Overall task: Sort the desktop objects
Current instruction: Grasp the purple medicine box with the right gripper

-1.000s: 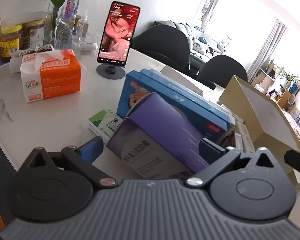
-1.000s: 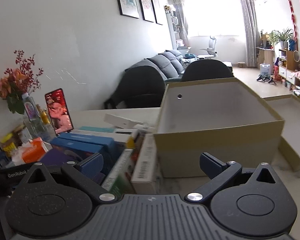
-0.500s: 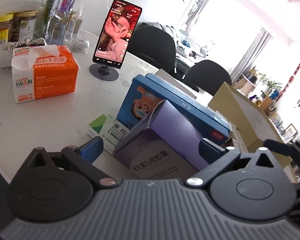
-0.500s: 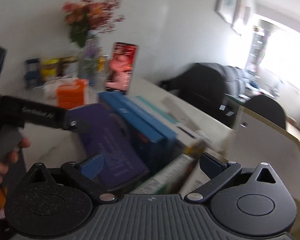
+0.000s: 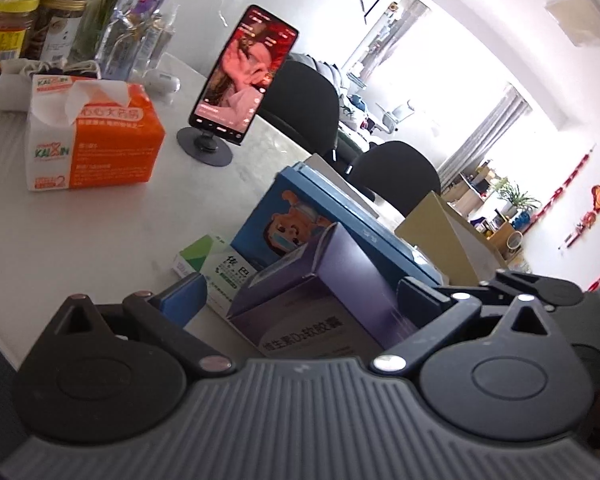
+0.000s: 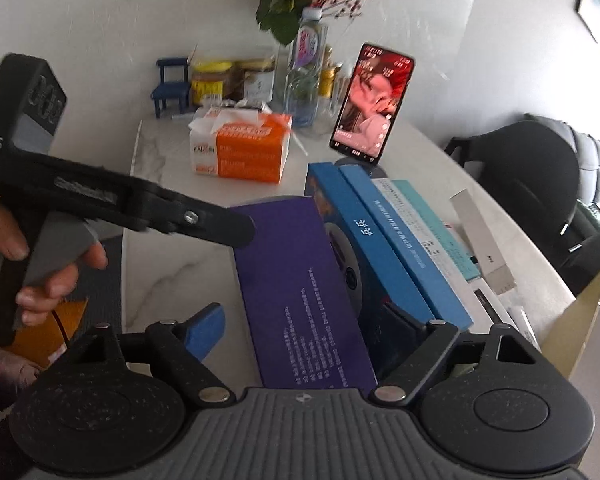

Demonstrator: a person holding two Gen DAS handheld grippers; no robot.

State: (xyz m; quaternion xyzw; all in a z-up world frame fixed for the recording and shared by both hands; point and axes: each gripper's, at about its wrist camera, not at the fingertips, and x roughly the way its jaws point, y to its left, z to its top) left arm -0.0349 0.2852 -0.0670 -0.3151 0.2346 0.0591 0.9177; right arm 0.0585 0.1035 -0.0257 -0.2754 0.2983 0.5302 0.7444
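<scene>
Two claws — left, right — both spread around purple box

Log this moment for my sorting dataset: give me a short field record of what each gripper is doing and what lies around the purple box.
left gripper: open, fingers either side of the purple box; contact not clear
right gripper: open, also straddling the purple box
behind purple box: blue boxes standing on edge
beside it: green-and-white box flat on the table
far side: orange tissue box, phone on stand
container: open cardboard box, contents hidden
</scene>
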